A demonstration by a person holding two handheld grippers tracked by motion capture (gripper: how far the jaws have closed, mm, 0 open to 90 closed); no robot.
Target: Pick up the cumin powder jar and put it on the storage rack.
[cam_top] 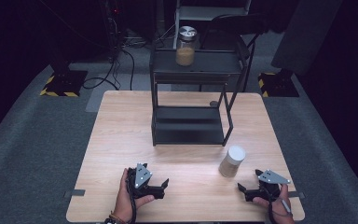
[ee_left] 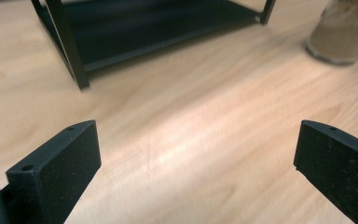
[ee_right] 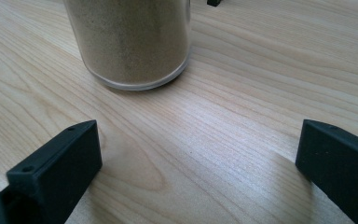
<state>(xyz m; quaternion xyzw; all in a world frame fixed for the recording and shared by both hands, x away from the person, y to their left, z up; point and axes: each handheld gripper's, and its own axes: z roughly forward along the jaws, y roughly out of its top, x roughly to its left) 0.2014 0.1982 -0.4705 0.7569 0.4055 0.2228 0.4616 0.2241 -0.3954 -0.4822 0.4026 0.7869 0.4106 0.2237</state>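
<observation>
Jar [cam_top: 232, 161] of tan, sandy powder, upright on the wooden table [cam_top: 121, 140], just off the front right leg of the black two-tier rack [cam_top: 191, 121], near the right gripper [cam_top: 244, 191] and well apart from the left gripper [cam_top: 161, 186]. Pale flat lid on top; clear round wall filled almost to the top, seen close in the right gripper view [ee_right: 130, 42]. A second jar [cam_top: 185, 46], metal-lidded and partly filled with similar powder, already up on the rack's top shelf.

Both grippers low over the near edge of the table, each held in a hand. Jaws of both spread wide, nothing between them, bare wood showing in the gap in both gripper views. In the left gripper view, rack foot [ee_left: 81, 84] ahead to the left and the jar's base [ee_left: 342, 42] at the upper right.

Likely handling: fairly heavy for its size with that much powder, rigid, smooth-walled and so prone to slipping in a light pinch; wall probably glass or hard clear plastic, cannot tell which, so best treated as breakable. Tall and narrow, easy to tip if nudged near the lid. Best hold: jaws square across the cylindrical wall around mid-height, below the lid, firm squeeze, kept upright on the lift. Right gripper best placed for it, jar straight ahead of its jaws, apart from them.
</observation>
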